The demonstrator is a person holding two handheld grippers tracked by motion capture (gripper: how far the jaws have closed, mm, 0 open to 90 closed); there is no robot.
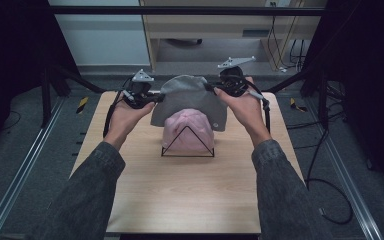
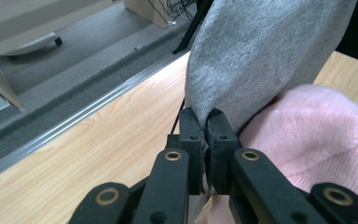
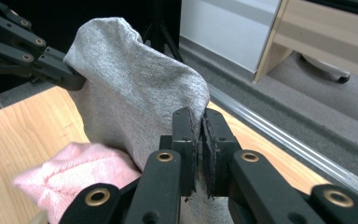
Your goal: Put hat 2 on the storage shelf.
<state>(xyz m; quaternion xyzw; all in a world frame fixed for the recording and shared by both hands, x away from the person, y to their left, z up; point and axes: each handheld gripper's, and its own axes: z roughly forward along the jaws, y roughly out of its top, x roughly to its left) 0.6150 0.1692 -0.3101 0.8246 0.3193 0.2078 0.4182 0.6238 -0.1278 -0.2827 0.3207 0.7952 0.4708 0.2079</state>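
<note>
Both grippers are clamped on the soft grey knit cloth: the left gripper on its left edge, the right gripper on its right. The cloth hangs spread above the fluffy pink hat, which sits on a black wire triangular stand on the wooden desk. Judged step: draping; the next move likely requires an even descent.

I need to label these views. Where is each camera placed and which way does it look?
High view: above the person's side, looking forward and down on the table; forearms, both hands show.
Left gripper view: on the left gripper, along its jaws clamping the grey hat.
Right gripper view: on the right gripper, same.
All share the grey hat and pink hat.
</note>
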